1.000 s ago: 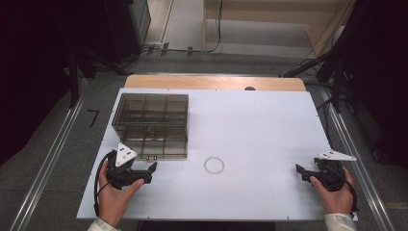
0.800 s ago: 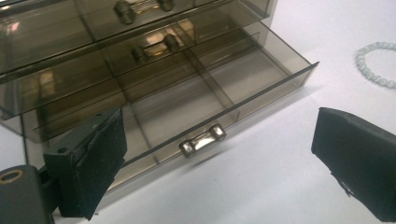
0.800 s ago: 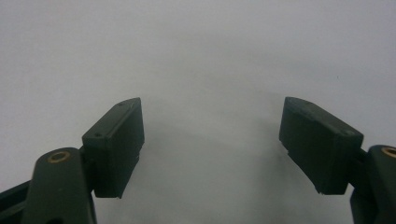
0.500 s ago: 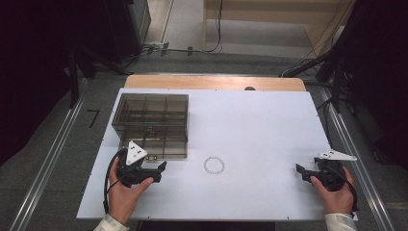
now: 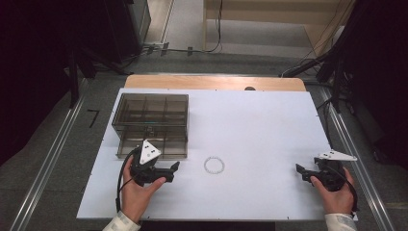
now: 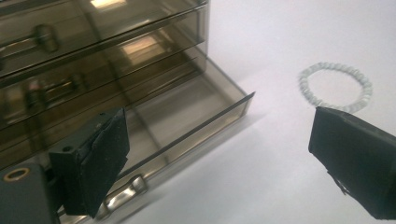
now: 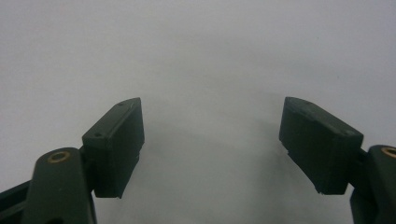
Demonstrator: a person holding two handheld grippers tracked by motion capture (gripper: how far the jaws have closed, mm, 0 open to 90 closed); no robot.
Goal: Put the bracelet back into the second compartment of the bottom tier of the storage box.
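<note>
Left gripper view shows the left gripper, jaws apart, between the drawer box and the bead bracelet. Pinching flat could skid the bracelet across the surface. Well right of the box, the right gripper rests with jaws apart.

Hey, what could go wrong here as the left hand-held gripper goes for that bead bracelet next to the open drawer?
1. The bracelet lies flat on the table, so the wide-open left hand-held gripper may slide it rather than pinch it.
2. The bottom drawer of the organizer sticks out close beside that gripper; a sideways swing might knock it.
3. The beads look small and loose, so a grip on one edge might slip.
</note>
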